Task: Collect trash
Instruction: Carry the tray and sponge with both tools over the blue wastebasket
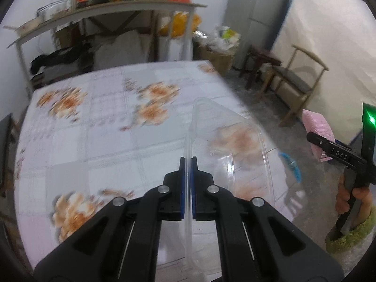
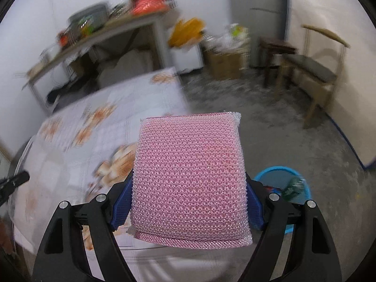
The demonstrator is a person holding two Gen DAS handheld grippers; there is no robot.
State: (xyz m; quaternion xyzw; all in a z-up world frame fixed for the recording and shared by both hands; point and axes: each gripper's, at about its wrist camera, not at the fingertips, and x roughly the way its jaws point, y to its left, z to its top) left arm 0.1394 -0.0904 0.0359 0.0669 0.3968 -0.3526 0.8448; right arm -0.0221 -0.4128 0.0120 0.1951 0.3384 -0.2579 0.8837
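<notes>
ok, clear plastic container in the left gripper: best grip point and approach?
Take the clear plastic container by its thin rim wall, as the left gripper does: one finger inside, one outside, approaching along the edge from the near end. The body looks too wide and smooth to span; the upright wall fits between the pads.

Shelf clutter (image 2: 122,7) motion-blurred, blue bucket (image 2: 279,176) half hidden behind pink sponge (image 2: 190,183) and fingers (image 2: 255,202)

left gripper (image 1: 188,164): fingers nearly closed, pinching | right gripper (image 2: 188,202): fingers spread wide, clamping
</notes>
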